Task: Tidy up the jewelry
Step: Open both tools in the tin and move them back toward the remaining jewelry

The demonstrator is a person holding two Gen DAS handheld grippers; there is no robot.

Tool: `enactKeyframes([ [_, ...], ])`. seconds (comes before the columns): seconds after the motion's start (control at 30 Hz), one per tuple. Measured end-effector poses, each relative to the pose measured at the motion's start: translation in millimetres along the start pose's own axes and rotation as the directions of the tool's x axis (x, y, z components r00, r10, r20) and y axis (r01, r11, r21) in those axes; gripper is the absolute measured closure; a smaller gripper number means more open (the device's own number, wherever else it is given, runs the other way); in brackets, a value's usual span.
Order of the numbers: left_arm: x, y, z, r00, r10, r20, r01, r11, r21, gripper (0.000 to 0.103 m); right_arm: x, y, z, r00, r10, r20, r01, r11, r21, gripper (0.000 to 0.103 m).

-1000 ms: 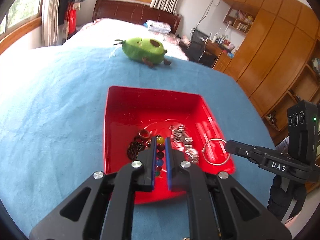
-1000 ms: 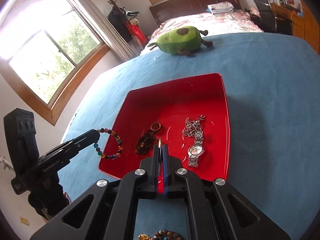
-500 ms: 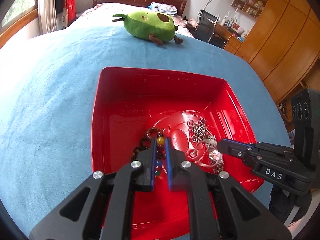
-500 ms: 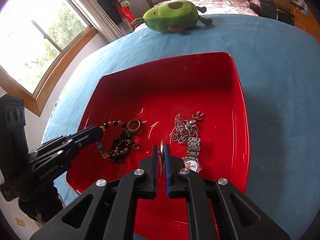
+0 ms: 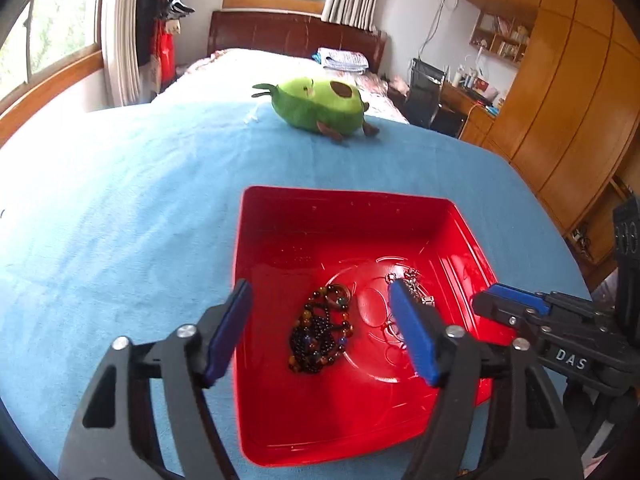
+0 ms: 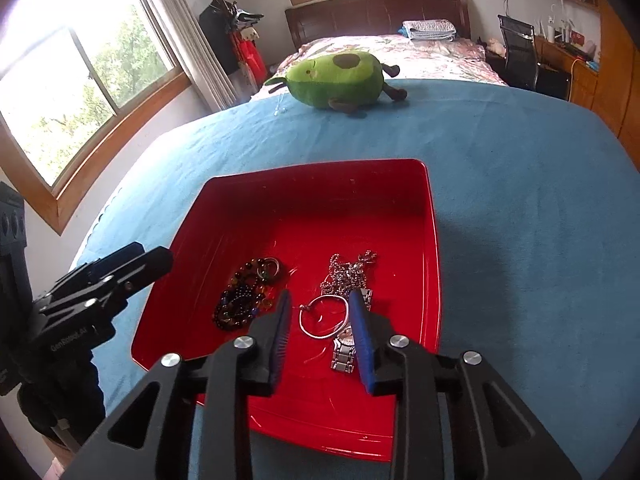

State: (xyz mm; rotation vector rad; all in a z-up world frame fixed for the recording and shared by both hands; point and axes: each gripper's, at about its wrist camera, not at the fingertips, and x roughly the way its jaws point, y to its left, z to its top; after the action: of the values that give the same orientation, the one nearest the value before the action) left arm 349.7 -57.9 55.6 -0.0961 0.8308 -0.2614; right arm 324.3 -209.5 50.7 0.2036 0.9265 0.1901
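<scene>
Jewelry all sits in the red tray (image 6: 400,216): beads (image 6: 240,300) at 9 o'clock, bangle (image 6: 323,317) centre. Both grippers' jaws opening, nothing between them; task looks nearly done.

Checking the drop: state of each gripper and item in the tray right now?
left gripper: jaws opening, nothing between pads
right gripper: jaws opening, clear of the bangle
bead bracelets: piled on tray floor
silver bangle: flat in tray, partly on watch
watch: lying in tray
silver chain: bunched in tray
red tray: upright on blue cloth

beads (image 6: 244,300), bangle (image 6: 323,317), watch (image 6: 345,346) in red tray (image 6: 320,184)
</scene>
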Motion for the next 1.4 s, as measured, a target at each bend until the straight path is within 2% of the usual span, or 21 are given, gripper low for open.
enactKeyframes([
  [0.07,-8,0,-1,1.000,0.005,0.010,-0.005,1.000,-0.012,0.023,-8,3,-2,0.999,-0.025,0.025,0.025,1.000,-0.013,0.059],
  [0.2,-29,-3,-4,0.999,0.034,0.039,-0.034,0.999,-0.002,0.015,-28,4,-7,0.997,-0.044,0.068,0.045,0.999,-0.011,0.055],
  [0.33,-50,-7,-9,0.997,0.054,0.054,-0.055,0.998,0.015,0.012,-46,4,-17,0.993,-0.071,0.090,0.072,0.997,-0.011,0.044],
  [0.67,-84,-4,-39,0.992,0.112,0.059,-0.114,0.993,0.040,0.011,-73,0,-47,0.991,-0.098,0.087,0.099,0.995,-0.007,0.040],
  [0.87,-93,-4,-64,0.991,0.123,0.046,-0.126,0.990,0.062,0.011,-84,6,-67,0.992,-0.084,0.093,0.086,0.996,-0.023,0.040],
  [1.1,-103,3,-94,0.991,0.129,0.044,-0.131,0.991,0.040,0.011,-92,12,-98,0.994,-0.054,0.095,0.057,0.998,-0.027,0.040],
  [1.4,-103,-2,-149,0.993,0.112,-0.032,-0.108,0.990,0.096,0.011,-92,10,-152,0.999,-0.016,0.040,0.016,1.000,-0.004,0.040],
])
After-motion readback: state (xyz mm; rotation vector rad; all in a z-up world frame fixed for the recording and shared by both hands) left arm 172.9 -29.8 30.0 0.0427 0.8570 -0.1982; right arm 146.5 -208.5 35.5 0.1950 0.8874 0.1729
